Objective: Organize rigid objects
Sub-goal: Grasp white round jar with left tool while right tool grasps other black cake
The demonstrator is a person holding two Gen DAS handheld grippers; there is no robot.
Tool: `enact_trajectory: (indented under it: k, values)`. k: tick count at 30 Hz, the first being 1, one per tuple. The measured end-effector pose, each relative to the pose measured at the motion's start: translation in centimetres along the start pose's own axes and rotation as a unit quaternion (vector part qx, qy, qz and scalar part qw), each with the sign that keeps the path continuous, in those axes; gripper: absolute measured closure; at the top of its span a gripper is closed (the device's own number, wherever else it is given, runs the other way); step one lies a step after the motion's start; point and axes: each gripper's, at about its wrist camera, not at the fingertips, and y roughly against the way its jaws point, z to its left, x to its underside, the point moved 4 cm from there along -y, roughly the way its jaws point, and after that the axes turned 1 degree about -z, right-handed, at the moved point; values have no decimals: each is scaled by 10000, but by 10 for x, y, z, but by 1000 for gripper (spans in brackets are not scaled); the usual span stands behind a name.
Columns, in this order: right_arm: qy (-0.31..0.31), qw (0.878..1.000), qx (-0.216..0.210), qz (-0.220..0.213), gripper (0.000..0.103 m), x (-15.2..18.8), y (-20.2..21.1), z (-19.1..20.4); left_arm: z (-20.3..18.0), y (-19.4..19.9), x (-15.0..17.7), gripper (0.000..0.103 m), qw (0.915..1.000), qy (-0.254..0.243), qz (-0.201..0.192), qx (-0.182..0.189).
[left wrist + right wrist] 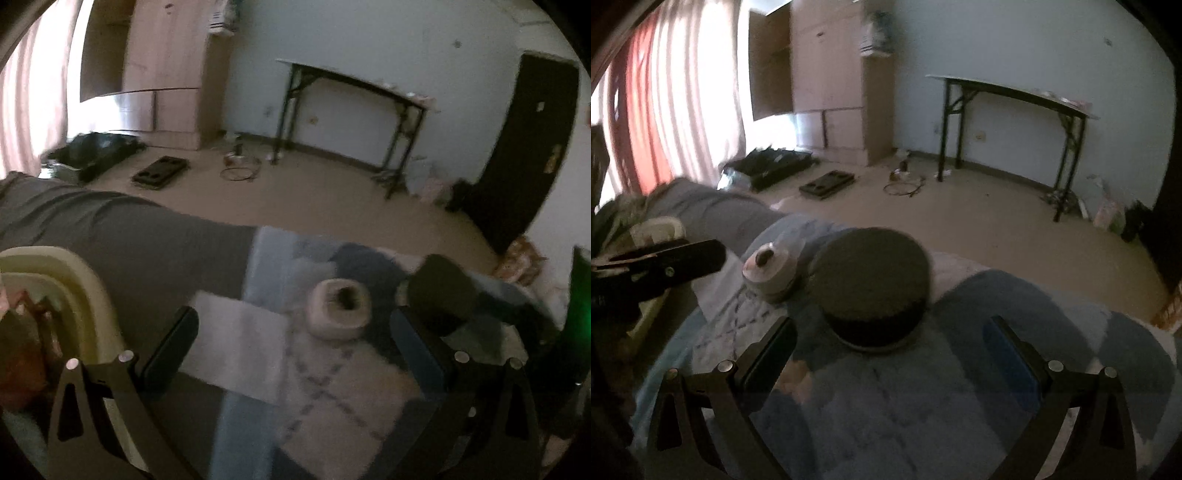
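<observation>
Right gripper (890,343) is spread wide and empty, hovering just short of the dark round tin (871,288) sitting on the blue patterned blanket (923,406). Left gripper (291,343) is wide open too, lined up on the small pale container (339,308), with the cream basket (79,295) off to its left. My worry: the blanket looks soft, so the tin could tip or slide if 1 finger touches first. Those 2 objects also sit near each other, so the grippers might bump going in together.
</observation>
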Motion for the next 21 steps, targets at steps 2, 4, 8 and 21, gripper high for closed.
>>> enact_trajectory:
  k: [2,4,8,21]
  values:
    - [33,10000,72,30,0,-11,-13,-3,6,0,2,0,9998,152,31,110]
    - [-80,9999,86,48,2,-17,-20,-10,8,1,2,0,9993,249,38,264]
    - [-244,9995,-189,78,35,-24,-31,-17,-10,-5,7,0,9997,-202,83,92]
    - [-1177,9921,-360,-231,36,4,1,-83,-40,-42,12,52,9986,-431,-8,307]
